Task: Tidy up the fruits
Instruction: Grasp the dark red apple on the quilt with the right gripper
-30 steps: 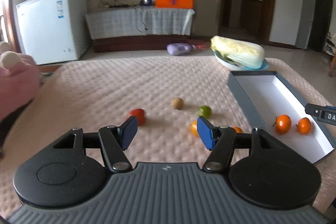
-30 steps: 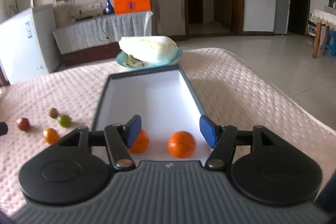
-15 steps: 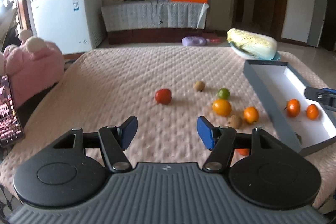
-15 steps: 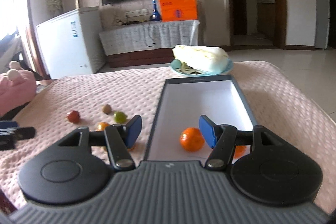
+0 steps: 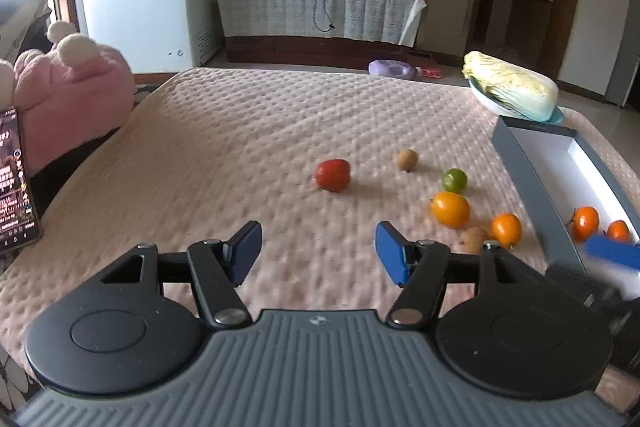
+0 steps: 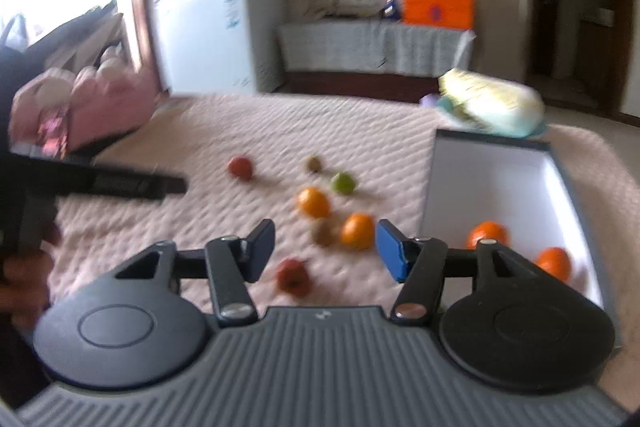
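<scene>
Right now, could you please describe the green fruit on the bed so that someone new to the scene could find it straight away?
Start at the grey box on the right of the pink quilted cover; loose fruit lies just left of its long wall. The green fruit sits there, between a brown kiwi beyond it and a large orange fruit in front. It is the only green one.

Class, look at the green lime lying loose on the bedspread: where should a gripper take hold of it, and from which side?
Grip the lime across its widest middle, coming down from above. It is small, round and sits alone on the soft bedspread, so it would likely roll from a sideways push. The orange fruit lies just in front, so probably set the fingers left and right.
</scene>
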Action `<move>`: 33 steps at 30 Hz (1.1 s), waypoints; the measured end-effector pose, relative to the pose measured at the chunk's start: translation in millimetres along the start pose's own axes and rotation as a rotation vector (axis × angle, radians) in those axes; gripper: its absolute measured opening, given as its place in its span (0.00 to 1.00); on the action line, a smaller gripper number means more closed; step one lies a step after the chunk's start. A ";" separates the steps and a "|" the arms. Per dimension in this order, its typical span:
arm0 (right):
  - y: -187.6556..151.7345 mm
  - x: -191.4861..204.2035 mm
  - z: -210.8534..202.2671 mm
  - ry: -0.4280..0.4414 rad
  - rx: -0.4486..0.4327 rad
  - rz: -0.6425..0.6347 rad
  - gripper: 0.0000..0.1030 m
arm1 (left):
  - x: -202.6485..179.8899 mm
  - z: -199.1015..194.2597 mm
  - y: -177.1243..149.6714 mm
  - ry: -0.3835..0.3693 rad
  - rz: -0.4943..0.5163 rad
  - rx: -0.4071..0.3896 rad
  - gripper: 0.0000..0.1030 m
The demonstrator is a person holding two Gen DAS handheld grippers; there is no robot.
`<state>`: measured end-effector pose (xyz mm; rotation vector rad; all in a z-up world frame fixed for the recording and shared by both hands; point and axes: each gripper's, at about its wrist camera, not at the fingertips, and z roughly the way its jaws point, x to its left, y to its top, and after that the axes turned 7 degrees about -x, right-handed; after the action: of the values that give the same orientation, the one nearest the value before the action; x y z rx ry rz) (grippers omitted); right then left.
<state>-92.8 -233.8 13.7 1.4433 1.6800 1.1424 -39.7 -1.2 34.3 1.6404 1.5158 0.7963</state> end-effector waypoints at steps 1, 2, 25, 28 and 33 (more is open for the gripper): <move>-1.2 3.1 3.5 0.011 0.016 -0.006 0.54 | 3.5 -0.6 0.7 -0.002 -0.010 -0.003 0.66; -2.4 5.8 6.5 0.014 0.028 -0.017 0.53 | 5.9 -1.3 1.4 -0.003 -0.015 -0.008 0.66; -23.2 26.1 56.7 -0.039 0.178 -0.097 0.31 | 19.8 3.3 2.8 -0.037 -0.033 -0.001 0.67; -23.7 24.4 56.2 -0.032 0.177 -0.091 0.31 | 19.5 4.2 2.2 -0.033 -0.032 0.001 0.67; -24.1 22.2 53.2 -0.028 0.183 -0.084 0.31 | 18.3 7.6 1.7 -0.038 -0.025 0.006 0.67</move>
<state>-60.3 -201.7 -28.9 1.4761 1.8463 0.9392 -30.4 16.1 30.9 1.6291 1.5105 0.7444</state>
